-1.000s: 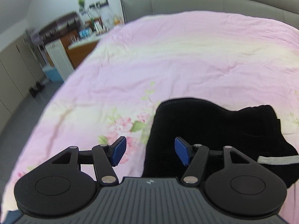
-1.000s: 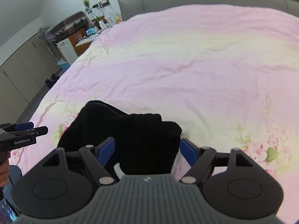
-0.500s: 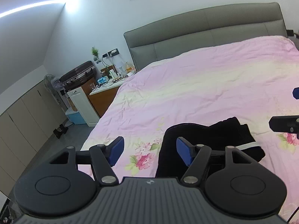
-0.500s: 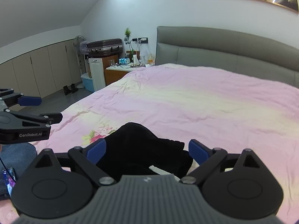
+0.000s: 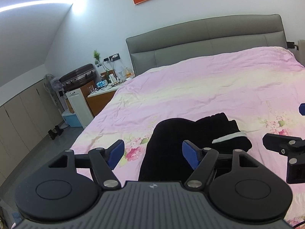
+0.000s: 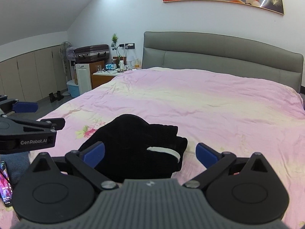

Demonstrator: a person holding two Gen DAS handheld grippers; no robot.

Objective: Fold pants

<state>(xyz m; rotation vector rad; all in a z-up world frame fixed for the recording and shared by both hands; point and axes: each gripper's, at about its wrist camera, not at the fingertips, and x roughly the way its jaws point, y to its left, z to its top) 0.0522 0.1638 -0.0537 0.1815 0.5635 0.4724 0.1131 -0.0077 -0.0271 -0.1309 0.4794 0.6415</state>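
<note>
While the black pants (image 6: 137, 145) lie in a compact bundle near the foot of the pink floral bedspread (image 6: 219, 105), you hold both tools raised above them with nothing in either grasp. Your left gripper (image 5: 152, 153) has its blue pads spread wide, one over the flowered sheet and the other over the dark cloth, touching neither as far as the left wrist view shows. Your right gripper (image 6: 150, 152) is likewise released, its pads standing either side of the bundle and clear of it. A white strip (image 6: 165, 150), perhaps a label or waistband lining, shows along the nearer right edge of the fabric, and stepped layers at the far side suggest several thicknesses stacked one on another. Judged from this, the folding looks essentially done: the garment is reduced to a small, roughly rectangular packet, and no leg trails loose across the bed. What may remain is only tidying, since the far edge is uneven and the white strip peeks out; whether the underside lies flat cannot be told from either view. Beyond the bed stand the grey headboard (image 6: 228, 53), a cluttered nightstand (image 6: 106, 74) and a suitcase (image 6: 91, 51) on a cabinet, none of them part of the job.
</note>
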